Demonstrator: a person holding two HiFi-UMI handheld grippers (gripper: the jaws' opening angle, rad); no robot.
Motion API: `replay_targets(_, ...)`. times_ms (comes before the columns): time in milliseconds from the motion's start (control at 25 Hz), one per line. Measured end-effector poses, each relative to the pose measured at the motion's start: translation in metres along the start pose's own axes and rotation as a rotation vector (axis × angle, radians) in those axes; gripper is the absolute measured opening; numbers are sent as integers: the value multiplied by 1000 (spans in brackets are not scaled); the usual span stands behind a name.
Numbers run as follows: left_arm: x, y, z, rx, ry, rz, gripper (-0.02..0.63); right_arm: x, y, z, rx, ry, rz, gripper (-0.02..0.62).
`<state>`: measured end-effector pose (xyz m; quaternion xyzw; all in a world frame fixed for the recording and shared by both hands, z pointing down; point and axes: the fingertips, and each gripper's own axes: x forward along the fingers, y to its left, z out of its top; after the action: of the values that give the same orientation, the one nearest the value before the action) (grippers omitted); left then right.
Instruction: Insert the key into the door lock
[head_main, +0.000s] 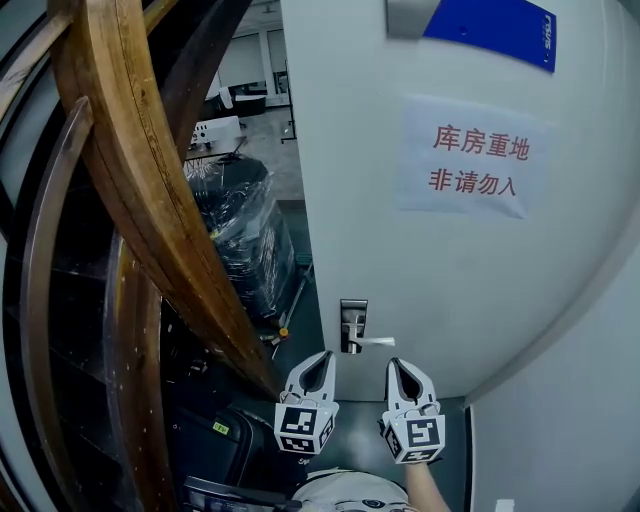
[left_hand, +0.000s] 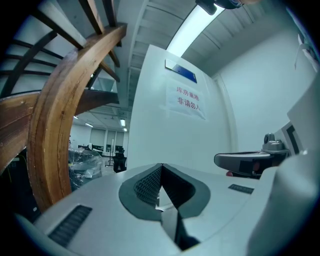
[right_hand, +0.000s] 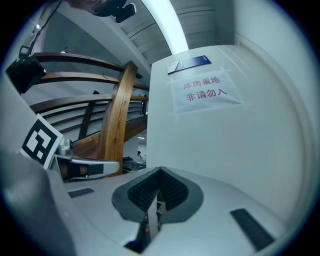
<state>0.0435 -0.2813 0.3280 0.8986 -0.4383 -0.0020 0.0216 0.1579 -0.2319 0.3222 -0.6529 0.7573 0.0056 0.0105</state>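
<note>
Nearest, right gripper (head_main: 394, 364): jaws pressed together, pinching the key (right_hand: 158, 208).
key: between the right pads, seen edge-on as a narrow grey strip; shape hard to make out; hidden in the head view.
left gripper (head_main: 325, 356): jaws pressed together at the tips, pinching nothing; just beside the right gripper.
forearm (head_main: 425, 485): below the right gripper, cut off by the lower edge.
door lock (head_main: 353, 325): dark plate at the door's edge, just beyond both grippers, apart from the key; keyhole too small to tell.
handle (head_main: 377, 342): pale lever, sticking out from the plate.
door (head_main: 450, 280): white, room visible past its left edge.
notice (head_main: 465, 160): paper with red characters, high on the door.
blue plate (head_main: 490, 30): above the notice, cut off at the top.
wooden railing (head_main: 140, 190): curved, at left, covering much of the room.
wrapped load (head_main: 240, 235): dark under clear film, partly behind the railing.
</note>
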Motion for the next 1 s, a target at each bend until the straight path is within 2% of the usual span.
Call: replay_targets(1000, -3, 2, -7, -17, 17, -8, 5, 1, 6, -8, 17, 17, -9, 5)
